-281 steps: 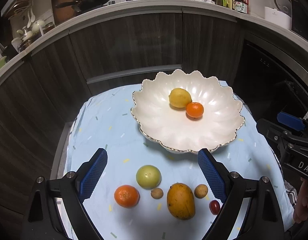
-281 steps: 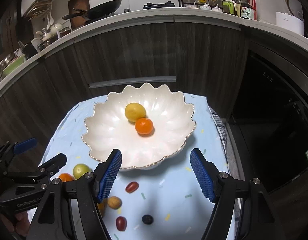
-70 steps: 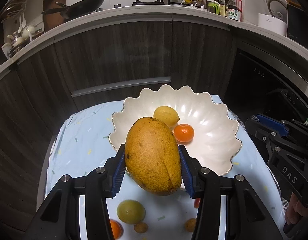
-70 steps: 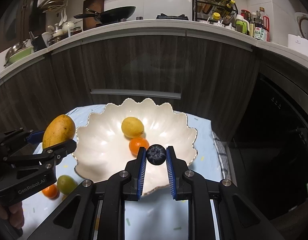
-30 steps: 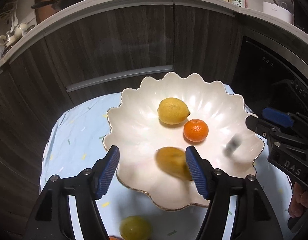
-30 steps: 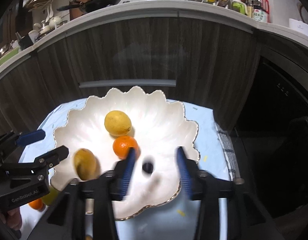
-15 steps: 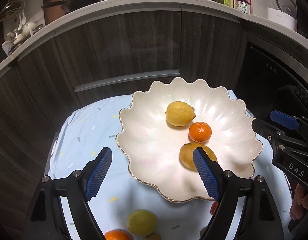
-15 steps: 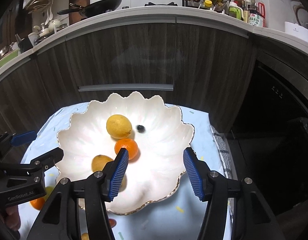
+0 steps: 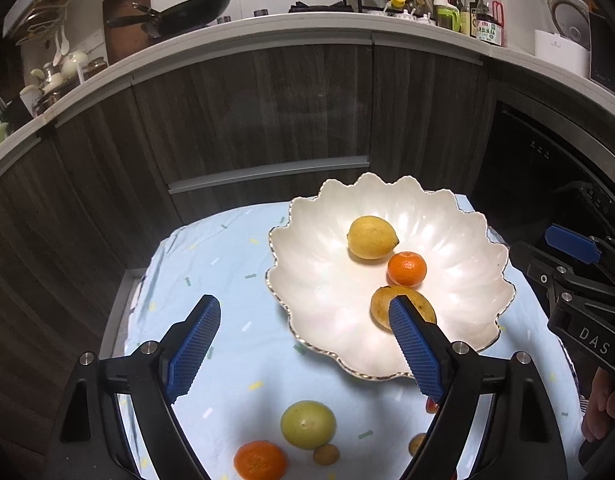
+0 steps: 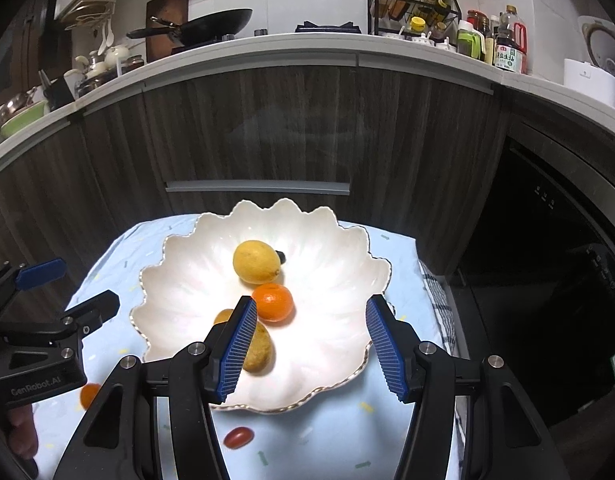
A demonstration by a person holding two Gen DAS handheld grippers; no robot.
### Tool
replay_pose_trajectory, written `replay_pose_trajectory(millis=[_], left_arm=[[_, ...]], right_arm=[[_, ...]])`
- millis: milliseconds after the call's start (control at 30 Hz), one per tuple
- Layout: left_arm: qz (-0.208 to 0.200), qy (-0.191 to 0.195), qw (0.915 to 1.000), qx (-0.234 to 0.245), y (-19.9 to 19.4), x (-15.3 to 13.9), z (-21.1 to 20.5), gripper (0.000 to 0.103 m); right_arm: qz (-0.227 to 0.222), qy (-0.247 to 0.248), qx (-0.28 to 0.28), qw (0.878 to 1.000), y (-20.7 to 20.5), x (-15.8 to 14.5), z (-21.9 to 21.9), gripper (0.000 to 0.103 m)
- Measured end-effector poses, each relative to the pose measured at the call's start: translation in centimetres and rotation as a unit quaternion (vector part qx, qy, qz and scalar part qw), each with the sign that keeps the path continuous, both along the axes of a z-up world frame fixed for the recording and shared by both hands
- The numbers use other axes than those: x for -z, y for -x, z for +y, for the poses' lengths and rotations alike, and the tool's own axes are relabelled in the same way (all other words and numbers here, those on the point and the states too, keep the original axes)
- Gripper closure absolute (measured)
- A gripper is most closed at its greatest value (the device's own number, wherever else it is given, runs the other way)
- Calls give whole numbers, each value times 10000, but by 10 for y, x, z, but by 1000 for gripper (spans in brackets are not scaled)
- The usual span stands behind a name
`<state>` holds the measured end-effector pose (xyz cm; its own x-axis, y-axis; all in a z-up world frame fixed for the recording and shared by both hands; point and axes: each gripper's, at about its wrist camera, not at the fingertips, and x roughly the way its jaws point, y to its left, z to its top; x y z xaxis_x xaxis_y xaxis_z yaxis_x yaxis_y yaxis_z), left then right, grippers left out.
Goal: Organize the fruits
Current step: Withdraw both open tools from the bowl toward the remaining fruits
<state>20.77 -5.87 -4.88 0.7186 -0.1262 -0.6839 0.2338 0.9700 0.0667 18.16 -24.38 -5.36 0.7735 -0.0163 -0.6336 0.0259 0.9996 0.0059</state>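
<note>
On the cloth nearest the left gripper [image 9: 303, 344], jaws apart and empty, a green fruit [image 9: 307, 424] could roll if nudged. The right gripper [image 10: 311, 344], also spread, hovers over the bowl [image 10: 179, 276] holding the mango [image 10: 259, 348].

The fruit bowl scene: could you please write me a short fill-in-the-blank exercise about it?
1. The lemon, tangerine and mango lie in the white ____.
2. Both sets of tongs, left and right, are ____.
3. The green fruit lies on the light ____ cloth.

Missing words: bowl; open; blue
</note>
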Motion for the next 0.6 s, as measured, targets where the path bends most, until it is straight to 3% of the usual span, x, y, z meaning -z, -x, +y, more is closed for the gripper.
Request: replay_pose_trajectory(millis=[600], left_arm=[[-144,-36,9998,-134,24,-10,24,16]], right_arm=[[-121,69,-172,9998,18,-11,24,45]])
